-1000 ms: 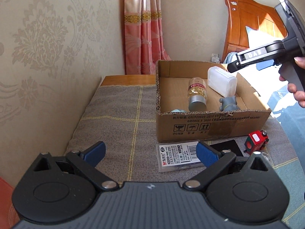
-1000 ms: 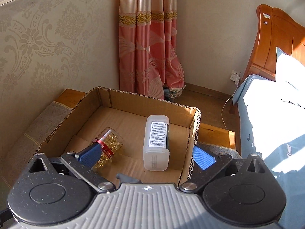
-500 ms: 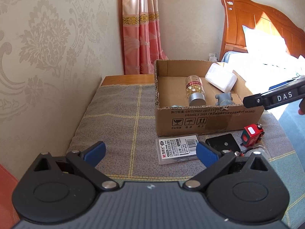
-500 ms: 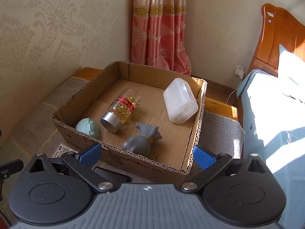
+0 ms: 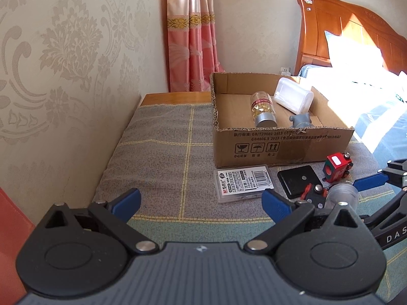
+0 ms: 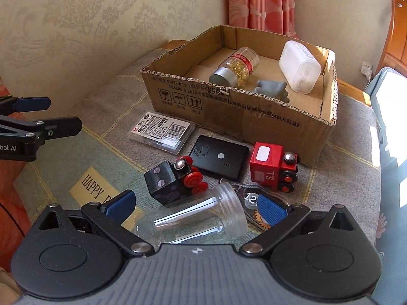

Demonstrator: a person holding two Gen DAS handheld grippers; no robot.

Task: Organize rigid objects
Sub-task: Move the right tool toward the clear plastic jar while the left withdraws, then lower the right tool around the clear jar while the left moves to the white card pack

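A cardboard box (image 6: 254, 111) holds a pill bottle (image 6: 235, 66), a white container (image 6: 299, 66) and a grey figure (image 6: 272, 89). In front of it on the cloth lie a clear labelled case (image 6: 161, 131), a black flat device (image 6: 220, 157), a red toy train (image 6: 272, 166), a black toy car (image 6: 173, 183) and a clear jar (image 6: 198, 221) on its side. My right gripper (image 6: 195, 207) is open low over the jar, which lies between its fingers. My left gripper (image 5: 201, 202) is open over bare cloth left of the clear labelled case (image 5: 243, 183).
The table (image 5: 173, 97) stands against a patterned wall (image 5: 63, 63) on the left. A bed with a wooden headboard (image 5: 343, 33) is at the right. A pink curtain (image 5: 193, 38) hangs behind the box (image 5: 279, 143). A keychain tag (image 6: 251, 199) lies beside the jar.
My right gripper has pulled back from above the box and dropped low over the clear jar. My left gripper has drawn back slightly and stays open.
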